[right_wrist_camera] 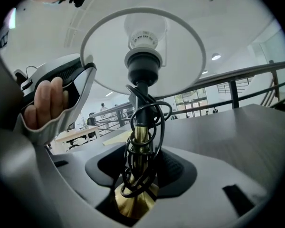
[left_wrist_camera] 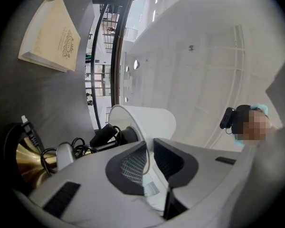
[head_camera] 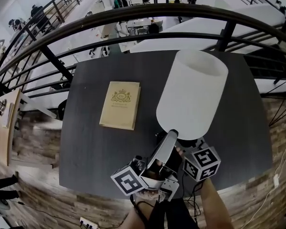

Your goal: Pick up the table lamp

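Note:
The table lamp has a white shade (head_camera: 193,94), a brass stem (right_wrist_camera: 138,137) wound with black cord (right_wrist_camera: 154,118), and a brass base (left_wrist_camera: 26,163). It stands at the near side of the dark table (head_camera: 90,151). My right gripper (right_wrist_camera: 141,167) is shut on the corded stem just above the base; from the head view it (head_camera: 185,151) sits half under the shade. My left gripper (left_wrist_camera: 149,158) reaches up to the shade's lower rim (left_wrist_camera: 145,141). The thin rim runs between its pads with a gap showing, so the jaws are open. The head view shows that gripper (head_camera: 170,135) at the rim.
A cream book (head_camera: 120,105) lies flat on the table left of the lamp. A dark metal railing (head_camera: 133,15) curves behind the table's far edge, with a lower floor beyond it. The table's near edge lies just below the grippers.

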Action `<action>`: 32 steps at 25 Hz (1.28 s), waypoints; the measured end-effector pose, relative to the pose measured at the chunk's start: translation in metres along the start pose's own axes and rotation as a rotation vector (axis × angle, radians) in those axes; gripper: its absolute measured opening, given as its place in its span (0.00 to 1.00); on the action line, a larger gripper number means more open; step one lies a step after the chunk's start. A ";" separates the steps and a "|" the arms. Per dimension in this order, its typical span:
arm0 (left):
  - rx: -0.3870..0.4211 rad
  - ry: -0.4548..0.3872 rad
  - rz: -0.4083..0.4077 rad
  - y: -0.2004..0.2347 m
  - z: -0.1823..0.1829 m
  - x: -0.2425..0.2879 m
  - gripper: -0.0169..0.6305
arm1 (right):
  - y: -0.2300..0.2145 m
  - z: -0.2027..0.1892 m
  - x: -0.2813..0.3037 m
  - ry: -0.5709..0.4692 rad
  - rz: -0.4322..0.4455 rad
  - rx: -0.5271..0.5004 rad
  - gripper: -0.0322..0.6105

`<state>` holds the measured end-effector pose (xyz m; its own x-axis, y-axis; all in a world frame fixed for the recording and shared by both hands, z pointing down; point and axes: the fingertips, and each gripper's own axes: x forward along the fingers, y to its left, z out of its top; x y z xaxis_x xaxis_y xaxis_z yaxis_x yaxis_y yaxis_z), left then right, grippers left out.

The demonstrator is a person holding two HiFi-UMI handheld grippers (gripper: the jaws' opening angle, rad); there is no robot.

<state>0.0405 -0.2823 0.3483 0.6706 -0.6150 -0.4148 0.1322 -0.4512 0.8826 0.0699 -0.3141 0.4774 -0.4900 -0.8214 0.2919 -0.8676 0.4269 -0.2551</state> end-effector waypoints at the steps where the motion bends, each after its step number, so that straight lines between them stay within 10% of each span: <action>1: 0.005 0.003 -0.001 -0.001 -0.001 0.001 0.16 | -0.001 0.003 -0.001 -0.015 -0.002 0.009 0.37; 32: 0.071 0.001 -0.053 -0.034 0.013 0.018 0.14 | 0.017 0.041 -0.007 -0.085 0.064 0.010 0.35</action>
<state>0.0391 -0.2863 0.3077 0.6646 -0.5887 -0.4601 0.1150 -0.5278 0.8416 0.0619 -0.3162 0.4326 -0.5351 -0.8218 0.1958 -0.8337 0.4761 -0.2798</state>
